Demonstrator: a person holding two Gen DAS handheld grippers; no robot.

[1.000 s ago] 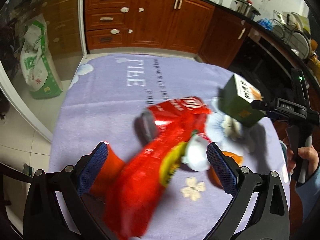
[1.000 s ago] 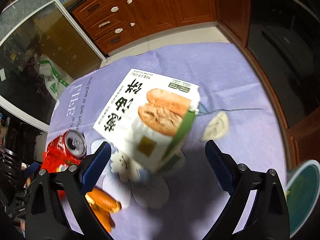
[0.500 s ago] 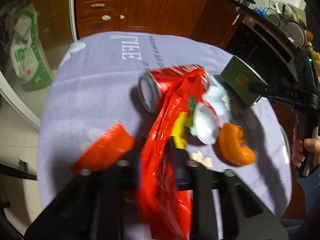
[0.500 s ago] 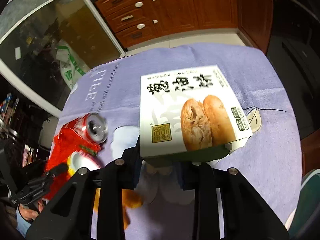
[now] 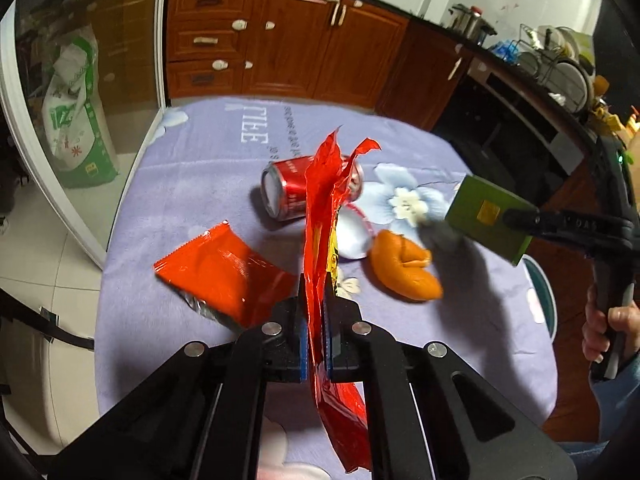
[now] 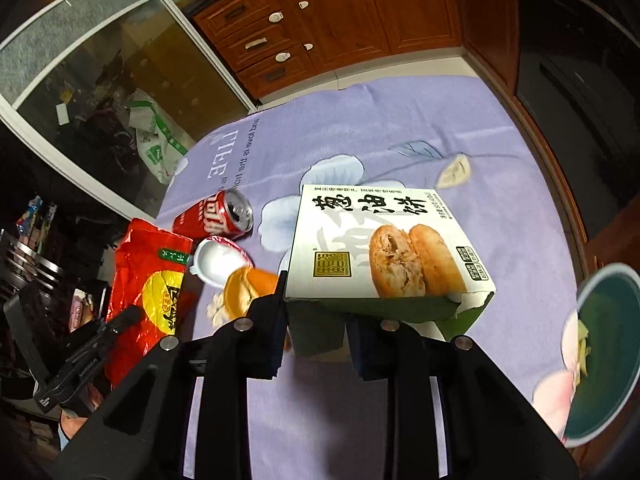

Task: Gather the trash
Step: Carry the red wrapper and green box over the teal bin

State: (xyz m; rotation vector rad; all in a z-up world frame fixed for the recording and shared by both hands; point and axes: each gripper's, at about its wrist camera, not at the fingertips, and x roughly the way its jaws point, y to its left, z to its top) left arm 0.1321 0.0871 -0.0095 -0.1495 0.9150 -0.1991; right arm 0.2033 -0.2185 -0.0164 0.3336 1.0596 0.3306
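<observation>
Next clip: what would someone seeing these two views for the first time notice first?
The long red wrapper, pinched in the shut left tool, stands up in front of the tipped red can. To the right, the right tool grips a white and green pastry box raised above the lilac tablecloth. An orange peel and a second red packet lie on the cloth.

left claw (image 5: 316, 336) clamped, right claw (image 6: 316, 338) gripping

Left gripper (image 5: 315, 334) pinches a red wrapper (image 5: 326, 236) above the purple cloth (image 5: 200, 168); can (image 5: 290, 192), orange packet (image 5: 224, 272) and peel (image 5: 404, 266) lie beyond.
</observation>
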